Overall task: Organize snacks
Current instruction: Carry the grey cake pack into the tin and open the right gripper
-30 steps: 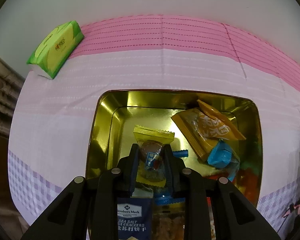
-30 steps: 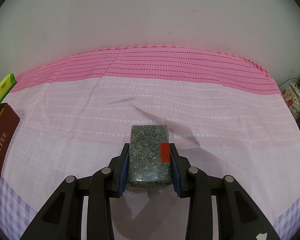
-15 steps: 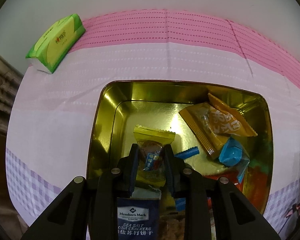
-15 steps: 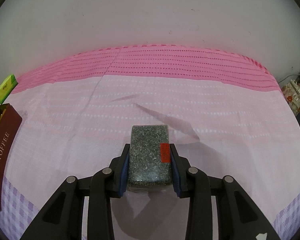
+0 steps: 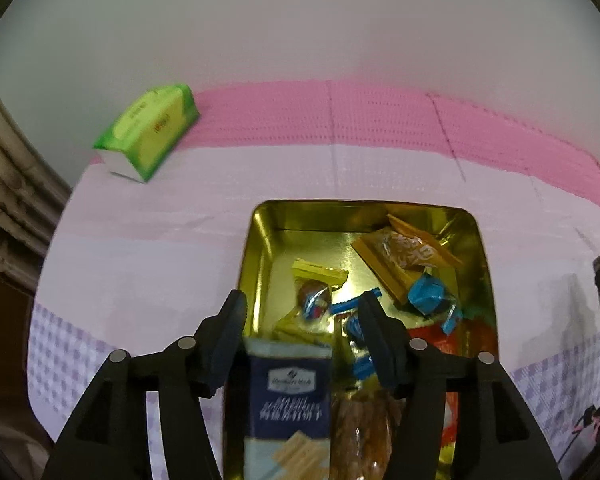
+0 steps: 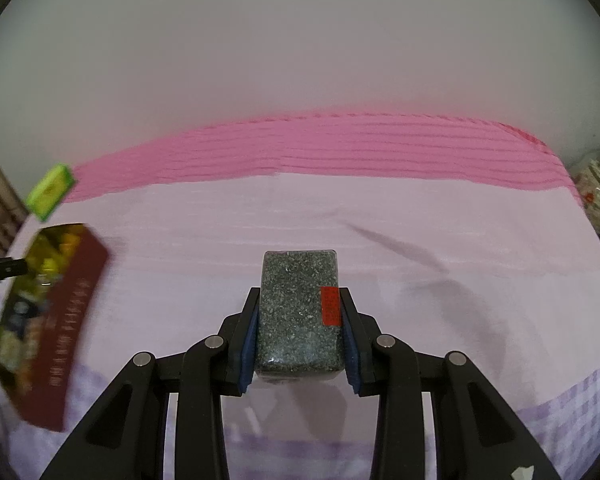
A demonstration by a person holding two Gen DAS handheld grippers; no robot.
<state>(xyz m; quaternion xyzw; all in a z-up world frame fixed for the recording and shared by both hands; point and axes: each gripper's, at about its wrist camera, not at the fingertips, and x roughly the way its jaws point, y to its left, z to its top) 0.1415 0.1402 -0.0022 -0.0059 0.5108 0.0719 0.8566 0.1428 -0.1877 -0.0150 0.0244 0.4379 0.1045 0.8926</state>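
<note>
Left wrist view: your left gripper (image 5: 302, 320) is opening above the gold tin (image 5: 256, 264) — the yellow-wrapped candy (image 5: 314, 294) lies free inside, at 12 o'clock.
Right wrist view: your right gripper (image 6: 299, 334) pinches the dark speckled block (image 6: 298, 312) — the tin sits at 9 o'clock.

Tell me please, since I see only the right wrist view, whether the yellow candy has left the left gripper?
Observer: Yes. The left gripper is opening, and the yellow candy lies in the gold tin, clear of its pads.
Operator: What else is in there?
Observer: An orange packet, a blue candy and a navy cracker pack.
Operator: Anything beside it?
Observer: A green tissue pack, apart from it, toward the wall.
</note>
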